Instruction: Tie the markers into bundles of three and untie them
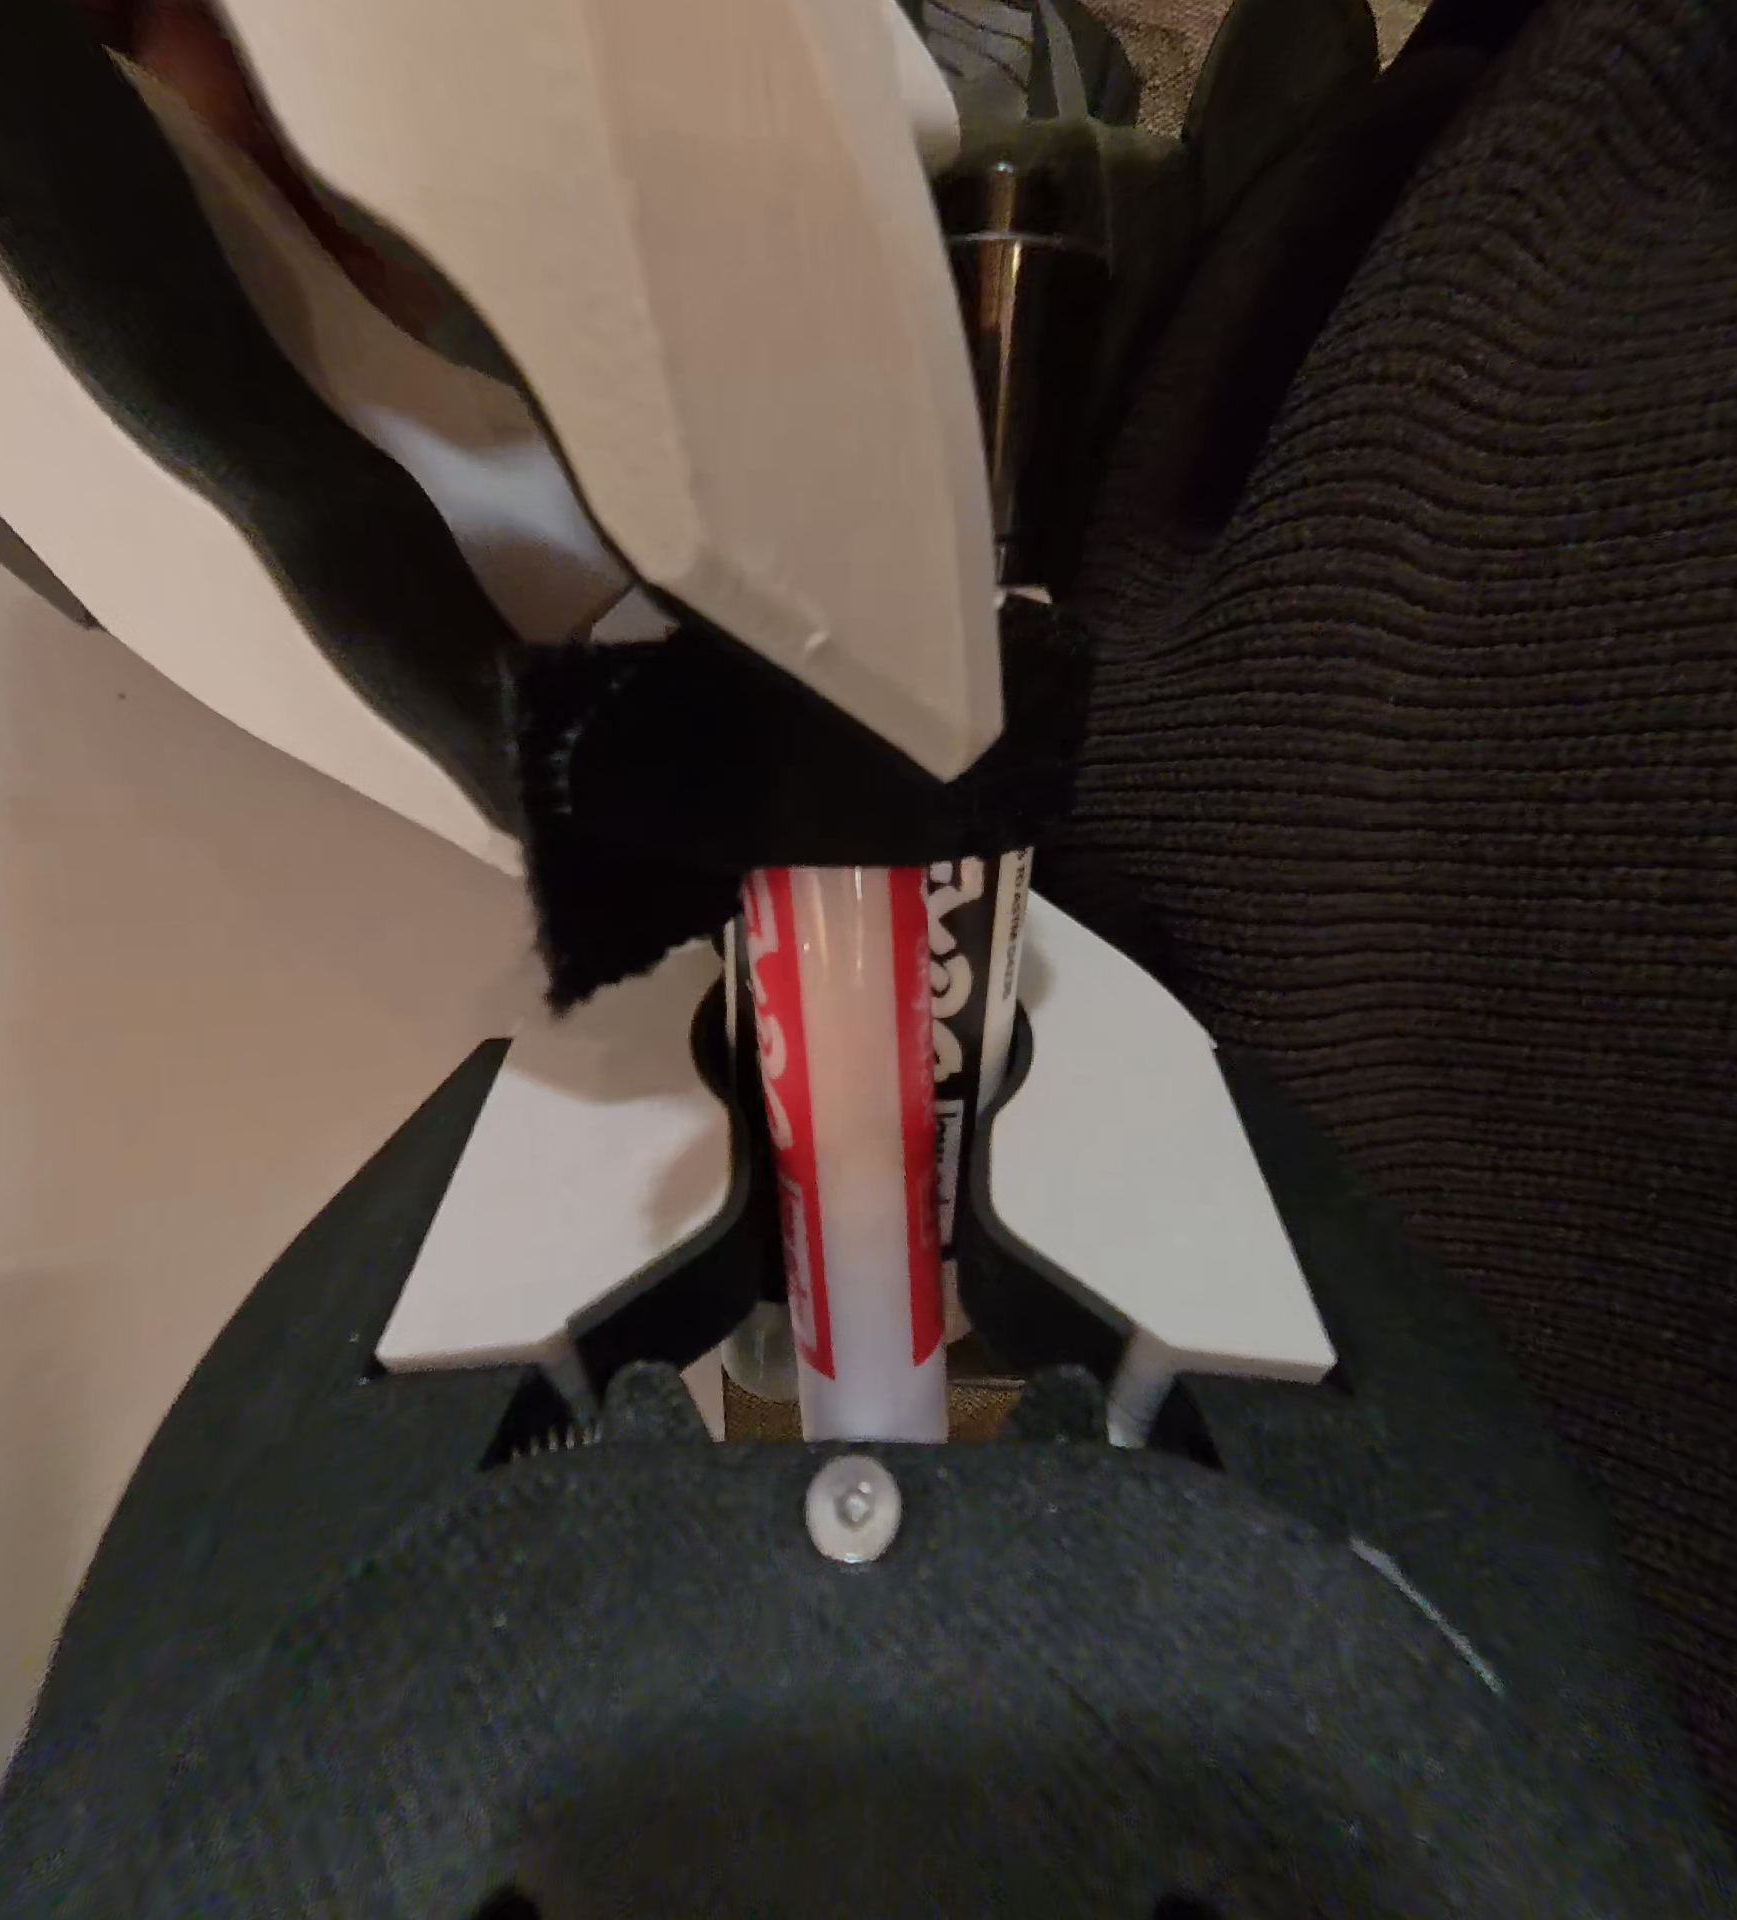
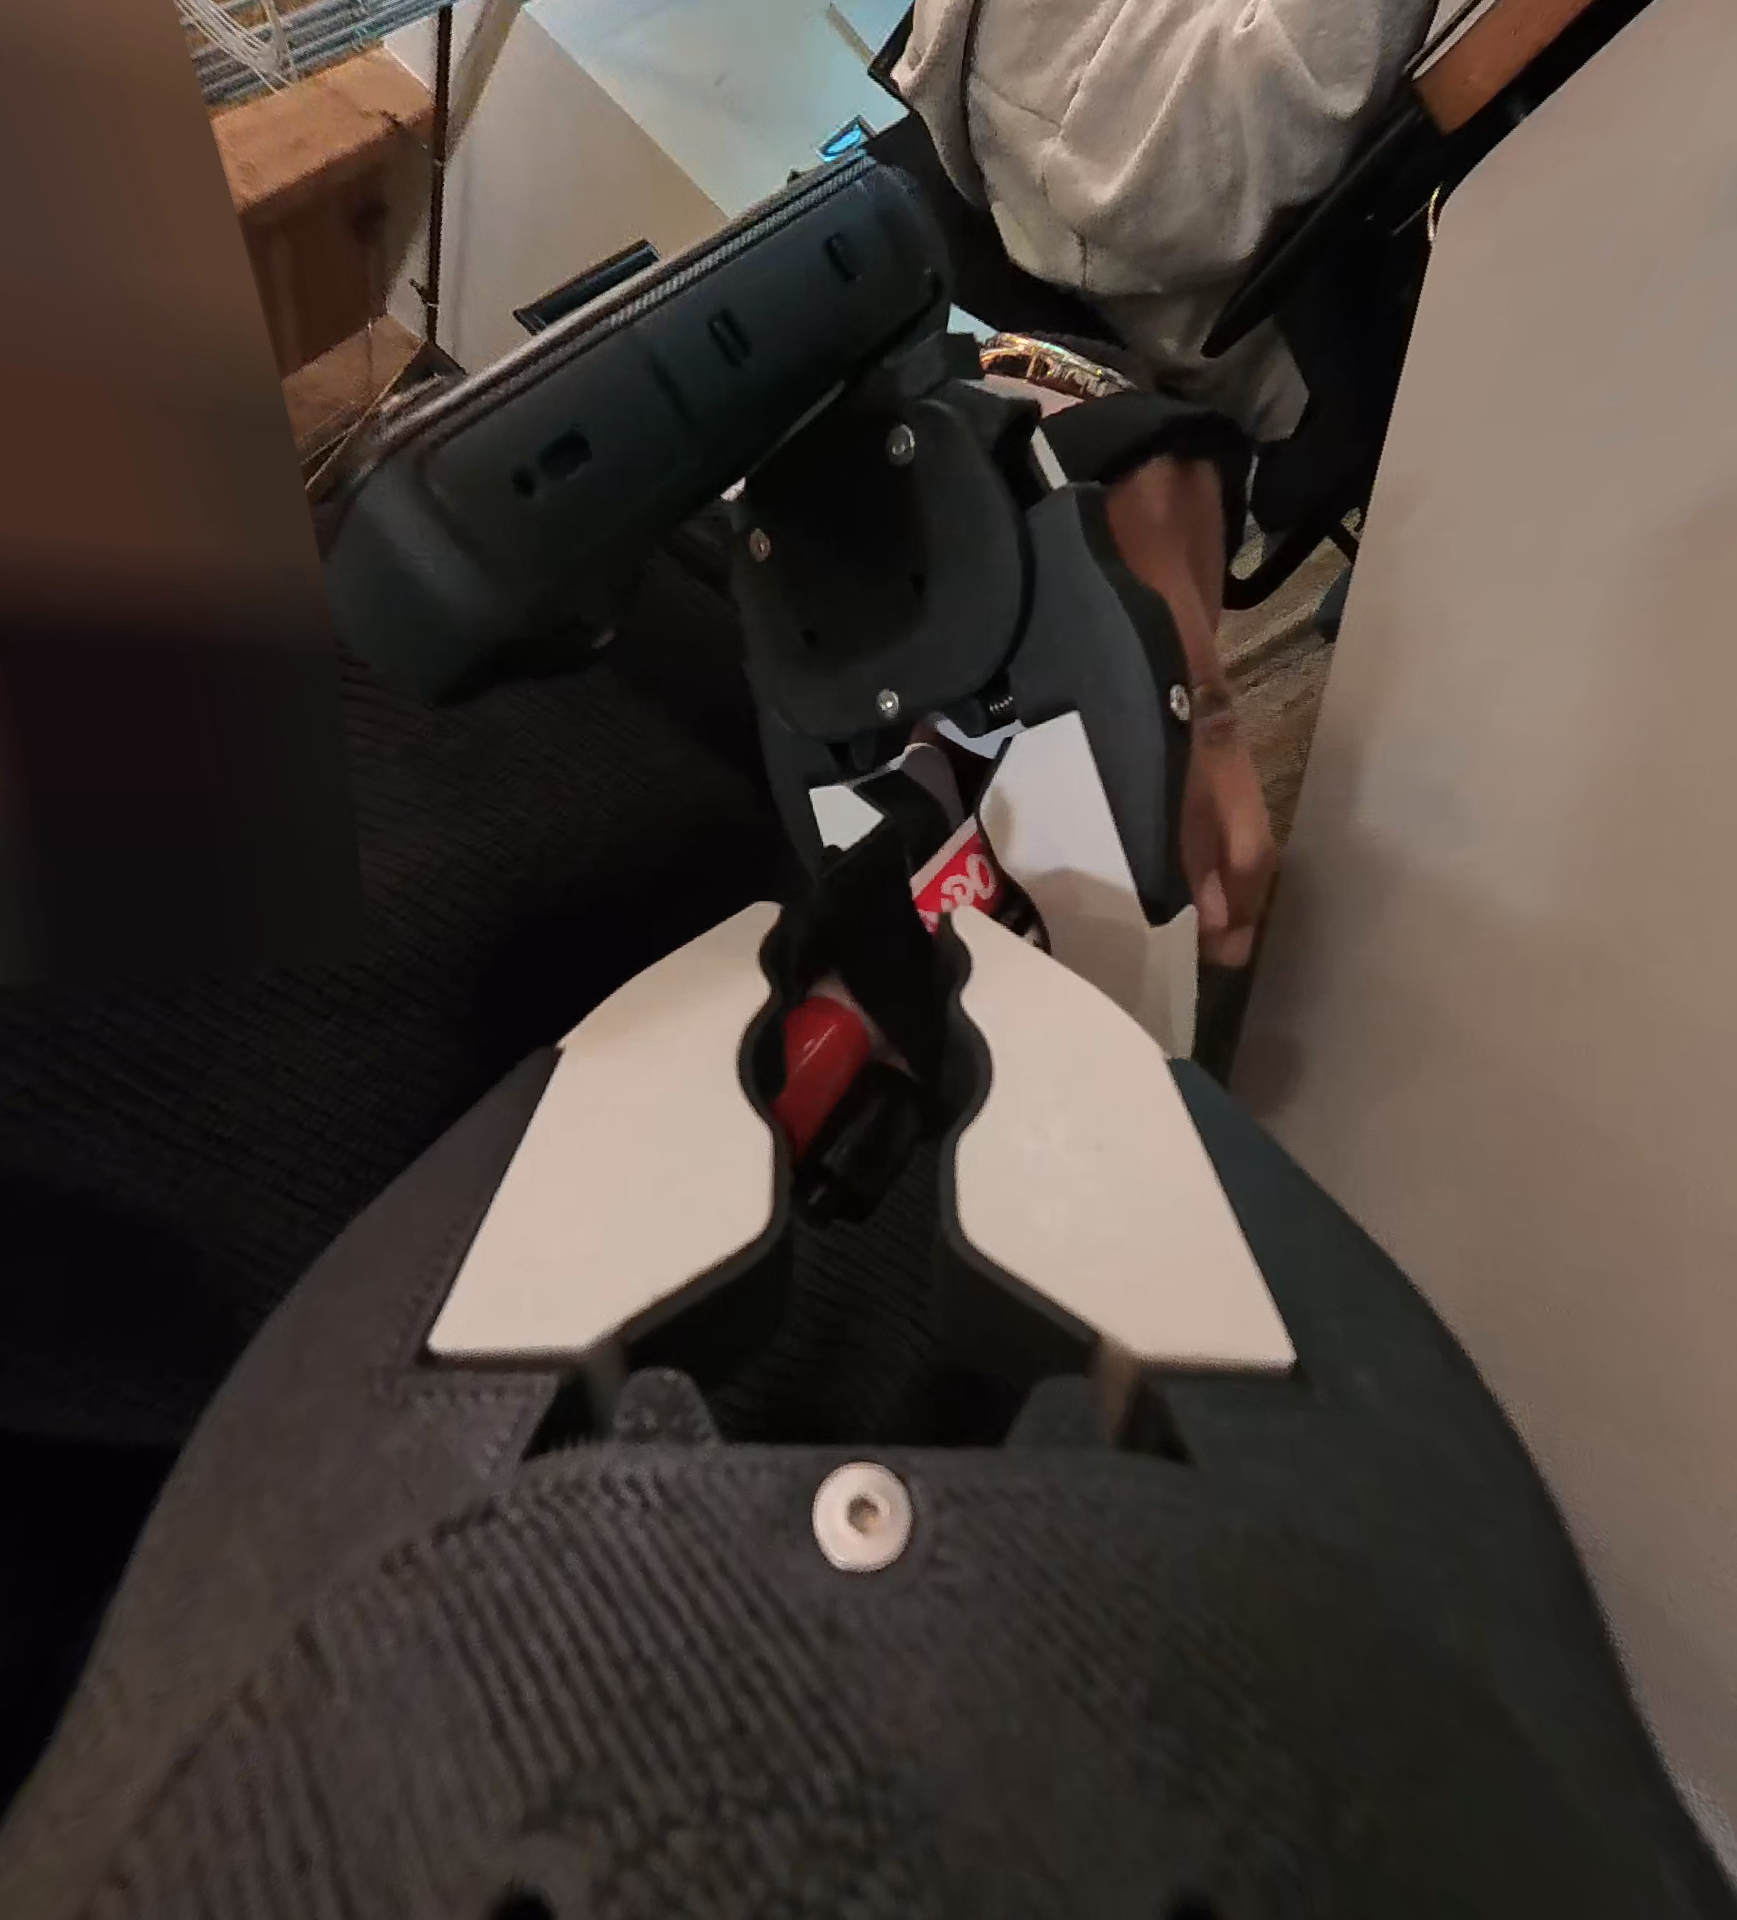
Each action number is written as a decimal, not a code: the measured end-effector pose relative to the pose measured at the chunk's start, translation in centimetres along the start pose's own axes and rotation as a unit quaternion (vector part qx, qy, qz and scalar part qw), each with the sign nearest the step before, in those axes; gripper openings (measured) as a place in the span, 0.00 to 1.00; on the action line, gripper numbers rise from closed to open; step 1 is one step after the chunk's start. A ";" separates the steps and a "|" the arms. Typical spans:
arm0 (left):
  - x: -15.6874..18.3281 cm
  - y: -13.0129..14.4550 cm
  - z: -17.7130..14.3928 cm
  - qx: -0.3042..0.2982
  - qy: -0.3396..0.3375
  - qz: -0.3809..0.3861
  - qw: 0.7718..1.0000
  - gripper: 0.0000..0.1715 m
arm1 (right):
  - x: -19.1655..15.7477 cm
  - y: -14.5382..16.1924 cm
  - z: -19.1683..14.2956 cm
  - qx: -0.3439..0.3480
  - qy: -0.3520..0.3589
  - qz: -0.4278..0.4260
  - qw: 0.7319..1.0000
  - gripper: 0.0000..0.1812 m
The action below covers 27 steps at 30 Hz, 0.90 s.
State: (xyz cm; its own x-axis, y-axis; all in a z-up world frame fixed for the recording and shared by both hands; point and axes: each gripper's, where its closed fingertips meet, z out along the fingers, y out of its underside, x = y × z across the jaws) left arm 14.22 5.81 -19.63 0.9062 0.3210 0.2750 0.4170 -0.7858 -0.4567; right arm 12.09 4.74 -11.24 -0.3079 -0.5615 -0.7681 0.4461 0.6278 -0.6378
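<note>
My left gripper (image 1: 869, 1023) is shut on a marker (image 1: 869, 1164) with a white barrel and a red and black label, which points straight away along the fingers. A black fabric strap (image 1: 739, 821) is wrapped round the marker's far end. My right gripper (image 1: 739, 831) reaches in from above and meets the marker at that strap. In the right wrist view my right gripper (image 2: 864, 935) is shut round the marker's red cap (image 2: 822, 1055) and the black strap (image 2: 869, 904). The left gripper (image 2: 947, 831) faces it and holds the labelled barrel (image 2: 957, 883).
Dark ribbed fabric (image 1: 1466, 727) fills the right of the left wrist view and lies under both grippers (image 2: 376, 935). A beige panel (image 2: 1570, 831) stands close on the right. A person's hand (image 2: 1217, 831) holds the left gripper, which carries a black device (image 2: 635, 395). Tip to tip, the grippers are about 8 cm apart.
</note>
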 end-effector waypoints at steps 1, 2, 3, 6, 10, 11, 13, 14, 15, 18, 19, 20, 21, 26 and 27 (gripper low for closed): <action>-0.1 0.1 0.0 -0.001 -0.002 -0.002 1.000 0.27 | 0.1 -0.1 0.0 0.002 0.005 -0.003 1.000 0.14; -0.2 0.1 0.0 -0.002 -0.005 -0.004 1.000 0.27 | 0.3 -0.1 -0.1 0.004 0.010 -0.005 1.000 0.13; -0.3 0.1 -0.1 -0.002 -0.006 -0.005 1.000 0.27 | 0.5 -0.2 -0.2 0.004 0.019 -0.007 1.000 0.11; -0.4 0.3 0.0 -0.008 -0.010 -0.011 1.000 0.28 | 1.0 -0.3 -0.5 0.004 0.038 -0.017 0.999 0.06; -0.6 0.8 0.2 -0.022 -0.018 -0.008 1.000 0.28 | 1.4 -0.1 -0.4 -0.004 0.057 -0.032 0.998 0.03; -0.7 0.9 0.2 -0.024 -0.021 -0.008 0.999 0.28 | 1.4 -0.1 -0.4 -0.007 0.062 -0.037 0.997 0.03; -0.8 1.0 0.2 -0.028 -0.026 -0.008 0.999 0.28 | 1.6 -0.1 -0.4 -0.012 0.075 -0.052 0.996 0.03; -1.0 1.1 0.2 -0.029 -0.031 -0.007 0.999 0.28 | 1.6 -0.1 -0.4 -0.014 0.084 -0.062 0.994 0.03; -1.1 1.1 0.1 -0.029 -0.033 -0.007 0.999 0.28 | 1.7 -0.2 -0.4 -0.015 0.093 -0.071 0.993 0.02; -1.3 1.3 0.1 -0.031 -0.037 -0.010 0.999 0.27 | 1.9 -0.3 -0.3 -0.021 0.120 -0.096 0.988 0.02; -1.3 1.3 0.1 -0.032 -0.037 -0.009 0.999 0.27 | 1.8 -0.3 -0.3 -0.024 0.124 -0.100 0.987 0.02; -1.3 1.4 0.1 -0.034 -0.039 -0.008 0.999 0.27 | 1.8 -0.3 -0.2 -0.026 0.128 -0.106 0.986 0.02; -1.4 1.4 0.0 -0.036 -0.042 -0.007 0.998 0.28 | 1.8 -0.3 -0.2 -0.027 0.132 -0.109 0.985 0.02; -2.5 1.1 -0.6 -0.021 -0.074 -0.023 0.997 0.31 | 1.7 -0.8 -0.7 -0.019 0.145 -0.121 0.982 0.02; -3.0 1.0 -0.9 -0.012 -0.086 -0.027 0.996 0.32 | 1.8 -1.0 -1.0 -0.016 0.151 -0.124 0.981 0.02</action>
State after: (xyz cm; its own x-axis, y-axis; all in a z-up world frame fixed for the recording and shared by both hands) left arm 11.86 3.62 -20.09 0.8816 0.4479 0.1490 0.4662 -0.7767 -0.4236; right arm 10.21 3.67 -12.01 -0.6405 -0.5169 -0.5680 0.3009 0.5117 -0.8048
